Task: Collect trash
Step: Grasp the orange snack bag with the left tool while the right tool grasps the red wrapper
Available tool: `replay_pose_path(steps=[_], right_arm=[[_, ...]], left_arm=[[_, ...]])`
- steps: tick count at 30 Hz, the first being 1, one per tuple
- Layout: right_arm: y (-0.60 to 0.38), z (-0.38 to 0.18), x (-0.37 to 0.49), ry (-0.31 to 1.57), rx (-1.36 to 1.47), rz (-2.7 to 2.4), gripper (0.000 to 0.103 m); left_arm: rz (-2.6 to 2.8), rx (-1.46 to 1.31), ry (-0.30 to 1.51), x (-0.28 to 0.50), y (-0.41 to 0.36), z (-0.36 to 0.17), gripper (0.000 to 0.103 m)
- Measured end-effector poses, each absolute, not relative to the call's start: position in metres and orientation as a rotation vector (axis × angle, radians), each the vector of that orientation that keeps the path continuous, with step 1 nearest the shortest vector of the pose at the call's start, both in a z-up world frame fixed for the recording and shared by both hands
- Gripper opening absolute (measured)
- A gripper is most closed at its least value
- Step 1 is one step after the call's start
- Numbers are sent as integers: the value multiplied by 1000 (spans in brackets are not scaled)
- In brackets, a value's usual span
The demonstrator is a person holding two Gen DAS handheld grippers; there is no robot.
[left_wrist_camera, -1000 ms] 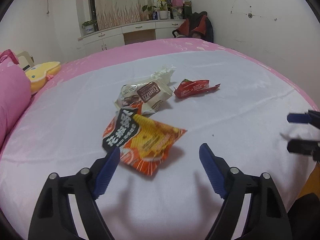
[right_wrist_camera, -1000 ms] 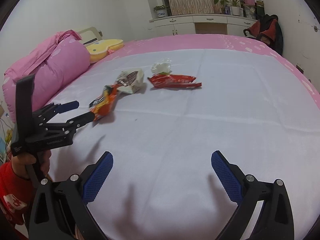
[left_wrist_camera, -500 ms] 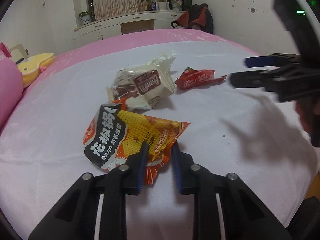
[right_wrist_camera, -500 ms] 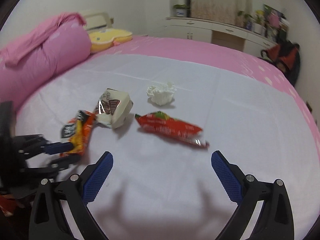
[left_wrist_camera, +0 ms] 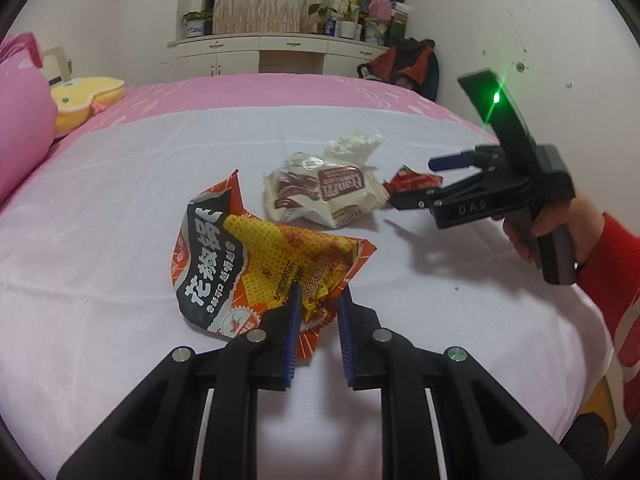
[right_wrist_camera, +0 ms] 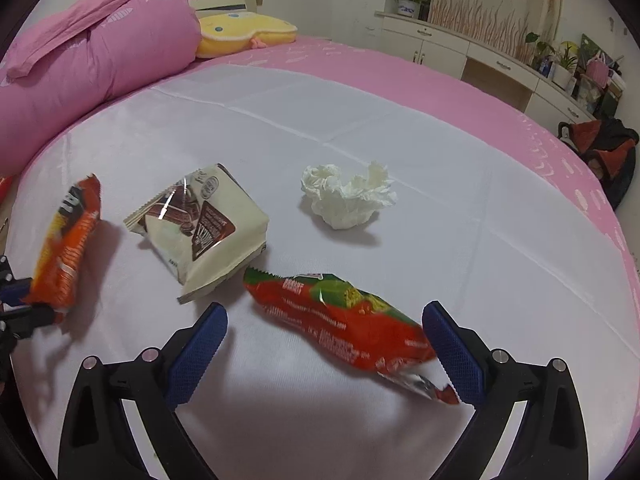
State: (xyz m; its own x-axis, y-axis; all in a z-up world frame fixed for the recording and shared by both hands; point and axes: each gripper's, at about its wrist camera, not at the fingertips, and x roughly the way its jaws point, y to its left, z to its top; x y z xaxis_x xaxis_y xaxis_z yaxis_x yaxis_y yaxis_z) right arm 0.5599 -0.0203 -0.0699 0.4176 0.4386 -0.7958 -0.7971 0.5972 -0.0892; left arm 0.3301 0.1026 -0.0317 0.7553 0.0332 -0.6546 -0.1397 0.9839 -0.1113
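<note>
Our left hand-held gripper (left_wrist_camera: pixel 318 312) is closing on the orange snack bag (left_wrist_camera: pixel 256 268). A second ago those jaws stood wide open short of the bag; now the blue pads (left_wrist_camera: pixel 294 320) have the bag's near corner pinched between them, and the last of the squeeze is going in. The rest of the bag lies crumpled on the white sheet (left_wrist_camera: pixel 120 200) of the bed, so by our reading it is caught but not yet lifted.

On the other side, our right hand-held gripper (right_wrist_camera: pixel 324 344) has swung across from bare sheet to the red wrapper (right_wrist_camera: pixel 344 320). Its jaws stand wide open, one finger on each side, and the wrapper lies flat between them. The right-hand pad (right_wrist_camera: pixel 452 352) sits right at the wrapper's torn end, though we cannot tell if it touches.

That leaves the cream bread packet (right_wrist_camera: pixel 204 232) just beyond the red wrapper and the crumpled tissue (right_wrist_camera: pixel 348 196) farther back, both lying loose on the bed. So one piece is in hand, a second is lined up, and two wait. We see no bin or bag for the trash in either view.
</note>
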Motion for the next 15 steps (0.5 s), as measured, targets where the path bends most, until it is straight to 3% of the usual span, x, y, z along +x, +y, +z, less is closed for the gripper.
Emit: replay_pose_path(steps=[1, 2, 6, 7, 8, 10, 15], right_arm=[[-20, -72, 562, 827, -494, 818, 92], [-20, -73, 563, 842, -482, 826, 77], [-21, -79, 564, 873, -458, 831, 55], [-21, -79, 561, 870, -467, 827, 42], [-23, -77, 558, 865, -470, 819, 35], [-24, -74, 555, 869, -458, 829, 30], [-42, -61, 539, 859, -399, 800, 29]], left_arm=[[97, -166, 703, 328, 106, -30, 18], [99, -169, 701, 329, 109, -29, 18], [104, -174, 688, 324, 115, -25, 18], [104, -175, 687, 324, 117, -24, 18], [106, -176, 685, 324, 118, -22, 18], [109, -177, 682, 323, 120, -20, 18], [120, -182, 676, 320, 121, -14, 18]])
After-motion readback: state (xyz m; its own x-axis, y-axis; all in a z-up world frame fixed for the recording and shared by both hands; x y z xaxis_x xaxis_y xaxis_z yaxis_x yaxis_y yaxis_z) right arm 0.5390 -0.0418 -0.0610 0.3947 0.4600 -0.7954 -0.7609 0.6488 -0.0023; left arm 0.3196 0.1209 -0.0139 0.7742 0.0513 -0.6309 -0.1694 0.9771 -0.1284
